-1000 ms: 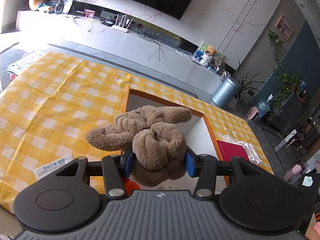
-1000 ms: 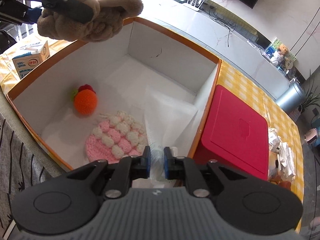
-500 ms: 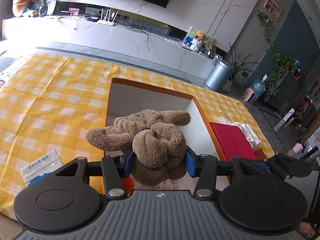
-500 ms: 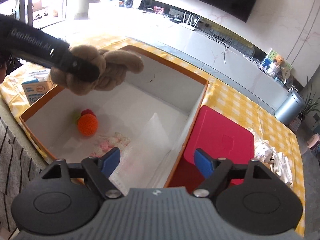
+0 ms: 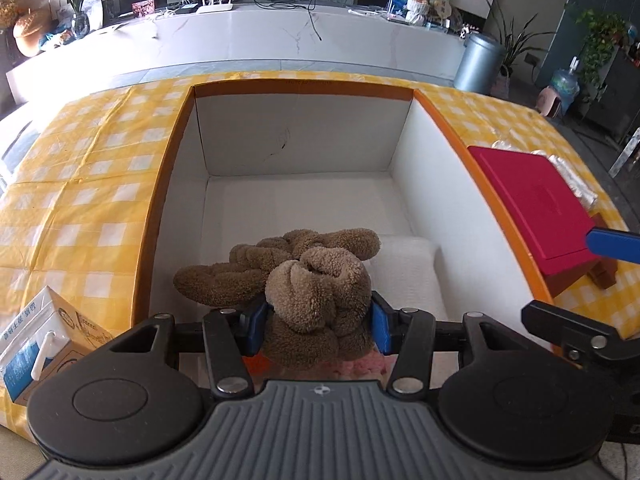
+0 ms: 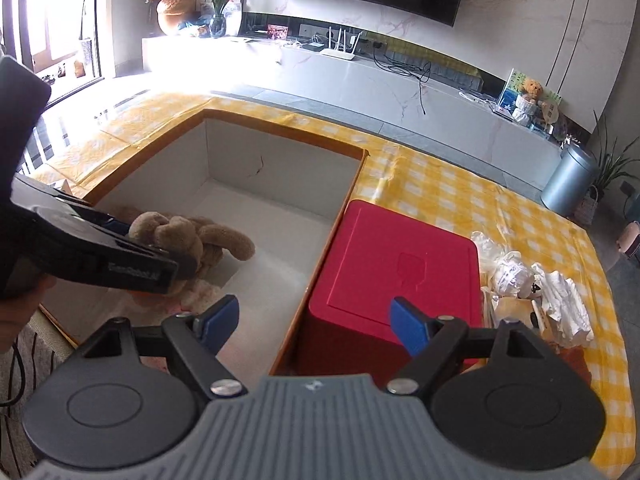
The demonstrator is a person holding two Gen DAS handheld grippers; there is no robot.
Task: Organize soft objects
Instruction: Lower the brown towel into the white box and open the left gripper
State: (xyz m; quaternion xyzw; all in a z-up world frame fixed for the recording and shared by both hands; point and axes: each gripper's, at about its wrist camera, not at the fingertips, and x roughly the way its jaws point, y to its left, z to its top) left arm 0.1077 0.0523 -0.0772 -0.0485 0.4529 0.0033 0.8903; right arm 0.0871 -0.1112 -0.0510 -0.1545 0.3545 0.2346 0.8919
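Observation:
My left gripper (image 5: pixel 318 326) is shut on a brown plush toy (image 5: pixel 316 300), its blue pads pressing both sides, and holds it inside the open orange-rimmed box (image 5: pixel 304 88) with white walls. A pink knitted piece (image 5: pixel 360 366) peeks out just under the toy. In the right wrist view the same brown plush toy (image 6: pixel 188 236) hangs low in the orange-rimmed box (image 6: pixel 280 126) at the left, the left gripper's black body partly covering it. My right gripper (image 6: pixel 314 320) stands open, nothing between its fingers, above the box's right wall beside the red box (image 6: pixel 400 264).
A milk carton (image 5: pixel 44 336) stands left of the box on the yellow checked tablecloth (image 5: pixel 80 200). White crumpled wrappers (image 6: pixel 532 288) lie right of the red box. The right gripper's blue fingertip (image 5: pixel 612 246) shows at the left wrist view's right edge. A hand (image 6: pixel 16 308) grips the left tool.
The right gripper went from shut to open and drew back up from the box. The left gripper carried the plush toy over the rim and down into the box.

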